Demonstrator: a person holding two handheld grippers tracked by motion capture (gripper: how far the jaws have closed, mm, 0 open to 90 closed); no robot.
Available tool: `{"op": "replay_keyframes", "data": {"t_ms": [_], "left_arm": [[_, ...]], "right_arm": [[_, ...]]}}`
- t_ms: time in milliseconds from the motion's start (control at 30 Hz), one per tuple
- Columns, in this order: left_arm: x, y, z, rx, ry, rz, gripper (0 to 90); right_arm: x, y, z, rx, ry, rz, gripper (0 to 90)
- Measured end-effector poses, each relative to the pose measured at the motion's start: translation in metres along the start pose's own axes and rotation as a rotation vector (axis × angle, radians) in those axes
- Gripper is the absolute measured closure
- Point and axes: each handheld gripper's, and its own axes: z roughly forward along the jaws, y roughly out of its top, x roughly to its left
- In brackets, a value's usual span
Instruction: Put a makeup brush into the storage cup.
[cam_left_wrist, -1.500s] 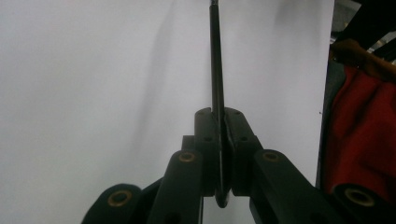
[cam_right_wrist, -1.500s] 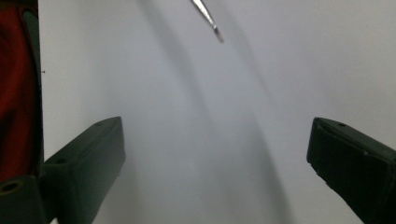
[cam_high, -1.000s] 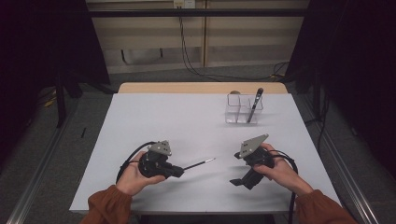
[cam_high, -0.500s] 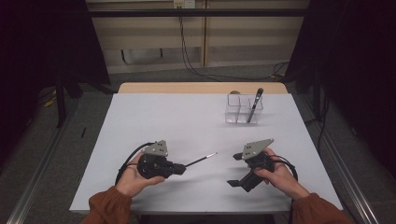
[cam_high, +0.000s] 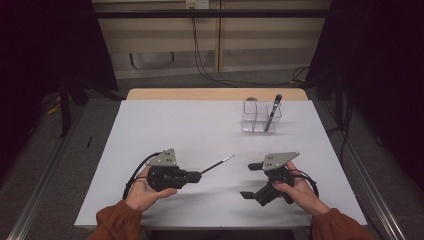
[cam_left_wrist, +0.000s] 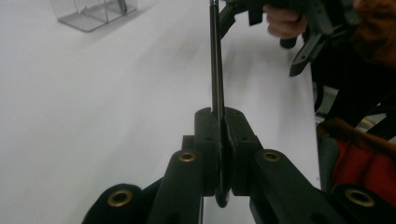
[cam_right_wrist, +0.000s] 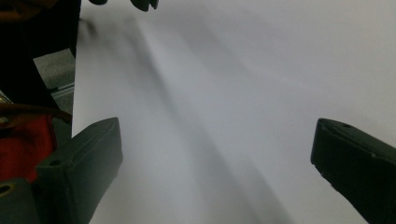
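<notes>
**Left claw pinches the pen, right claw spread wide**

We see our left claw (cam_high: 196, 176) pressed tight on a thin black pen with a silvery tip (cam_high: 217, 164). In the left gripper view the two black jaws meet on the pen's shaft (cam_left_wrist: 215, 70), a short end pokes out behind them, and the long end runs straight ahead from the claw (cam_left_wrist: 219, 140). From above, the pen juts out of the jaw tips, slanting away from us and towards our right claw (cam_high: 250, 180), its tip in the air above the white desk (cam_high: 190, 125).

Our right claw stands spread, with nothing between the jaws; in the right gripper view (cam_right_wrist: 210, 154) the two black pads sit far apart over bare white desk. It lies just beyond the pen's tip, apart from it, and faces our left claw.

Farther out, well past the right claw on the far side of the desk, stands a clear plastic holder with compartments (cam_high: 255, 120). A second dark pen (cam_high: 273, 113) leans upright in its right-hand compartment.
</notes>
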Motion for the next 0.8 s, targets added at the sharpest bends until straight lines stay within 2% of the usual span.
{"op": "replay_keyframes", "data": {"t_ms": [33, 100, 200, 400, 500, 567, 667, 800], "left_arm": [[-0.001, 0.0, 0.0, -0.016, 0.001, -0.009, 85.3], [0.0, 0.001, 0.0, -0.027, 0.006, 0.006, 85.3], [-0.001, 0.0, 0.0, -0.043, 0.023, 0.008, 85.3], [-0.002, -0.002, 0.001, -0.091, 0.021, 0.002, 85.3], [-0.004, -0.001, 0.002, -0.125, 0.015, 0.003, 85.3], [-0.005, 0.0, 0.001, -0.135, 0.016, 0.009, 85.3], [-0.006, 0.0, 0.002, -0.146, 0.014, 0.011, 85.3], [-0.007, 0.002, 0.003, -0.176, 0.009, 0.017, 85.3]], "right_arm": [[0.001, 0.0, 0.0, -0.011, 0.003, -0.004, 2.1], [0.003, 0.0, 0.002, -0.033, -0.002, -0.021, 2.3], [0.004, 0.001, 0.003, -0.073, 0.009, -0.02, 2.7], [0.005, 0.002, 0.006, -0.128, -0.015, -0.028, 3.6], [0.005, 0.003, 0.006, -0.151, 0.014, -0.006, 6.8], [0.005, 0.005, 0.006, -0.176, 0.051, 0.024, 7.2], [0.007, 0.008, 0.004, -0.202, 0.045, 0.014, 6.9], [0.007, 0.011, 0.002, -0.245, 0.068, 0.007, 5.9]]}}
